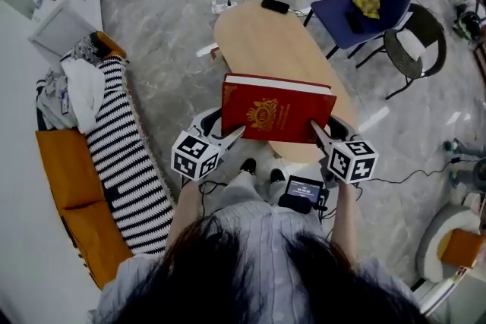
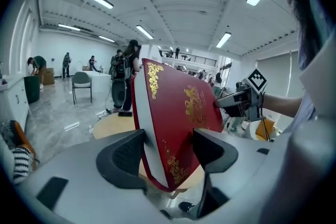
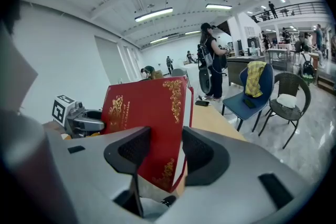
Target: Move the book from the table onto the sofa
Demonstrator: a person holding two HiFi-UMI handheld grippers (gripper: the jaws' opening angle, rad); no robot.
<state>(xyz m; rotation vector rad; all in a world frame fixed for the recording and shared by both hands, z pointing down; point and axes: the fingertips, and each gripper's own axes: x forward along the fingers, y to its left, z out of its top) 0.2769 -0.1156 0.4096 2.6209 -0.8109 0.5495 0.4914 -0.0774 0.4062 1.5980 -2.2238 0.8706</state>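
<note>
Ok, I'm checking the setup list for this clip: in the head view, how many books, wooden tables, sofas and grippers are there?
Book: 1
Wooden table: 1
Sofa: 1
Grippers: 2, left gripper and right gripper
Total: 5

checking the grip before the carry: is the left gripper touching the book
Touching. The left gripper view shows the left gripper with its jaws closed on the book, one pressed against each side near its lower corner.
</note>
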